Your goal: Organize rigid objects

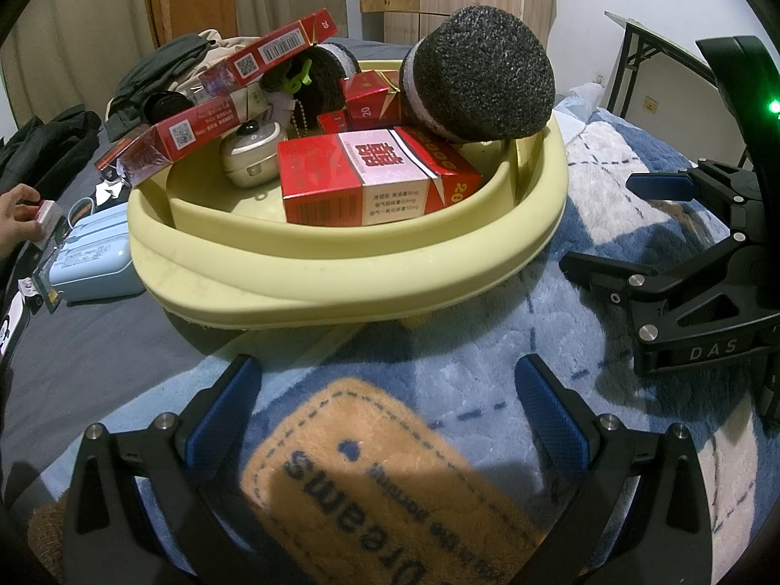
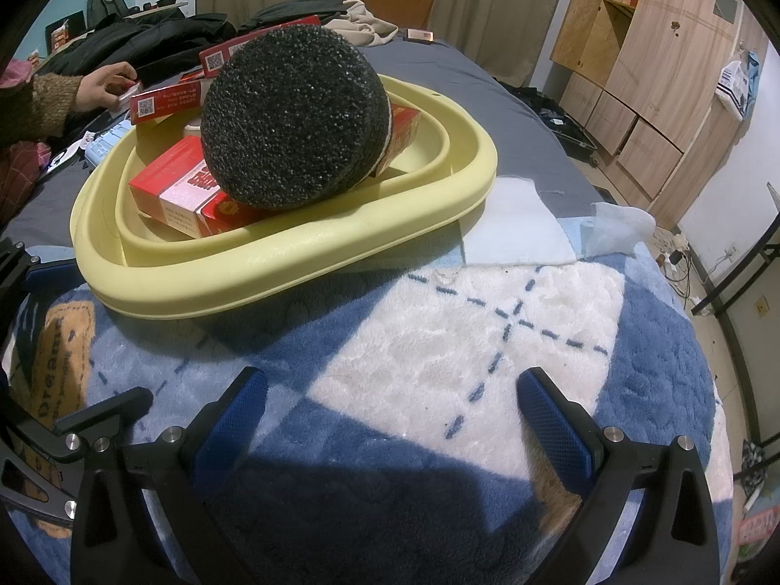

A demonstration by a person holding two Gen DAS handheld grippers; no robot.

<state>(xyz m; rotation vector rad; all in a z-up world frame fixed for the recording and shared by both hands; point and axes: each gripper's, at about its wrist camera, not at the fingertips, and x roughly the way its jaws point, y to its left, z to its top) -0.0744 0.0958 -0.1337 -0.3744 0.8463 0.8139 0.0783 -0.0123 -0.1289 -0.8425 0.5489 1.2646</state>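
Observation:
A pale yellow basin (image 1: 341, 287) (image 2: 302, 263) sits on the blue and white blanket. Inside lie several red cigarette boxes (image 1: 370, 175) (image 2: 190, 190), a big black sponge puck (image 1: 480, 73) (image 2: 292, 122), a second black puck (image 1: 321, 73) and a small cream case (image 1: 251, 151). My left gripper (image 1: 385, 419) is open above the blanket's tan patch, just short of the basin's near rim. My right gripper (image 2: 390, 419) is open and empty over a white square of the blanket; it also shows at the right in the left wrist view (image 1: 609, 224).
A person's hand (image 1: 17, 214) (image 2: 105, 83) touches a small red box to the left of the basin. A light blue box (image 1: 92, 263) lies beside the basin. Dark clothes (image 2: 146, 29) are piled behind. Wooden cabinets (image 2: 648, 73) and a floor drop lie to the right.

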